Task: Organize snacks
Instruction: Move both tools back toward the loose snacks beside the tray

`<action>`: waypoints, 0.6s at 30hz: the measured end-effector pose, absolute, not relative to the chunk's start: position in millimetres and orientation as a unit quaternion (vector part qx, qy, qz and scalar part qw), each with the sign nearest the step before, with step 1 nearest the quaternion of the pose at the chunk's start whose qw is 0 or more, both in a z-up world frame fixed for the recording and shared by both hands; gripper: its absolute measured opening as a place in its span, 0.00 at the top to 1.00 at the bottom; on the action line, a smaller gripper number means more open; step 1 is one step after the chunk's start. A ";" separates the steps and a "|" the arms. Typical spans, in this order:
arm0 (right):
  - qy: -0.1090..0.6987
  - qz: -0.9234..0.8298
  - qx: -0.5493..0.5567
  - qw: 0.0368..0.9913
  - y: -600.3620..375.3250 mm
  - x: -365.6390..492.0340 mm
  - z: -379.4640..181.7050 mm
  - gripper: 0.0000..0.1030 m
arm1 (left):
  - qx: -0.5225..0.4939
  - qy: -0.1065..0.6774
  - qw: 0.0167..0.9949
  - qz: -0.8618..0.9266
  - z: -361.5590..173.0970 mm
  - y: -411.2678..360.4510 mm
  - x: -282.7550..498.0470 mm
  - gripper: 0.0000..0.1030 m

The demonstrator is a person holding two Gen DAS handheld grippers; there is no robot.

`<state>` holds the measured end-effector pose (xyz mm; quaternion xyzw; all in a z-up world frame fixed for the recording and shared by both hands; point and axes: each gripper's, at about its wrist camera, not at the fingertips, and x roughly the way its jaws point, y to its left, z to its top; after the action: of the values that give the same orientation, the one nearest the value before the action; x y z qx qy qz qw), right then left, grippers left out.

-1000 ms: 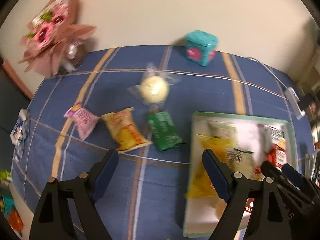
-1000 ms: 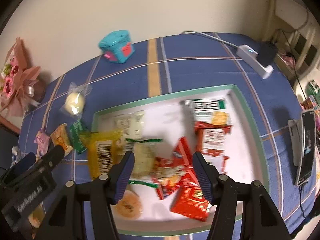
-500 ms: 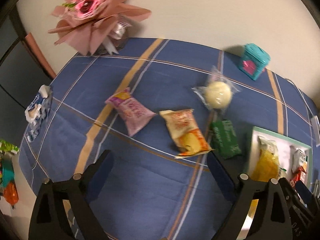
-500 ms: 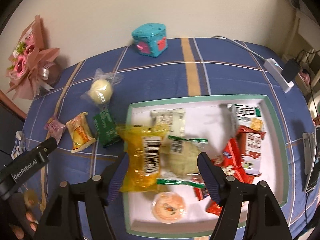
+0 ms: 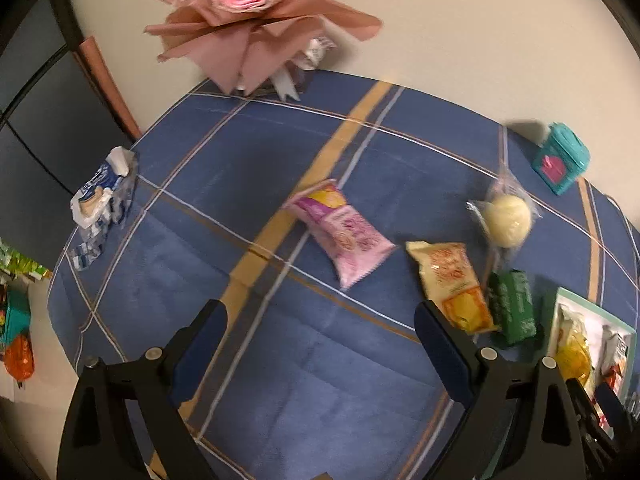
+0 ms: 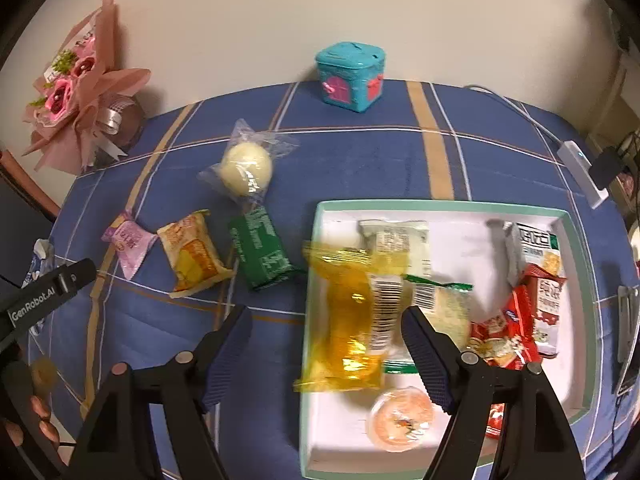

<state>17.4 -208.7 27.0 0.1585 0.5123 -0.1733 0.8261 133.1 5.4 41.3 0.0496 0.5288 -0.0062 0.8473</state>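
My left gripper [image 5: 320, 312] hangs open over bare blue tablecloth, nothing between its fingers. Just beyond it lie a pink packet [image 5: 344, 236], an orange packet [image 5: 452, 284], a green packet [image 5: 514, 304] and a wrapped round bun [image 5: 506, 220]. My right gripper [image 6: 326, 320] hovers over the left rim of the white tray [image 6: 440, 206] with its jaws opening. A clear yellow packet [image 6: 348, 320] lies below between the jaws, draped on that rim, and the pads do not press it. Several more packets and a jelly cup [image 6: 402, 418] lie in the tray.
A pink flower bouquet [image 5: 256, 12] stands at the back left by the wall. A teal box [image 6: 350, 76] sits at the back. A blue-and-white tissue pack [image 5: 102, 200] lies at the table's left edge. A power strip [image 6: 582, 172] and phone [image 6: 626, 340] are at the right.
The left gripper swung left, away from the tray, toward the loose packets, and opened a little wider. The right gripper's jaws spread while it shifted to the tray's left rim over the yellow packet.
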 end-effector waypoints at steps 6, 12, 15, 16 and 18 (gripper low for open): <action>0.502 -0.155 0.145 0.838 -188.7 28.4 29.5 0.00 | 0.040 0.529 0.848 0.016 40.5 29.3 141.6 0.02; 0.498 -0.147 0.134 0.844 -173.8 36.6 28.1 0.00 | 0.040 0.528 0.847 0.037 38.2 46.0 148.2 0.01; 0.492 -0.138 0.128 0.850 -165.1 41.0 28.1 0.00 | 0.031 0.530 0.846 0.041 37.1 53.8 150.6 0.01; 0.491 -0.136 0.125 0.851 -162.3 42.6 28.3 0.00 | 0.029 0.531 0.846 0.043 36.8 57.0 151.8 0.01; 0.488 -0.134 0.121 0.854 -157.2 45.0 27.8 0.00 | 0.029 0.531 0.846 0.046 36.0 60.6 154.1 0.01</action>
<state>45.0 -157.2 27.8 0.1210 0.4884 -0.1341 0.8537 154.1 60.6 36.0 0.0291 0.5308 0.0456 0.8458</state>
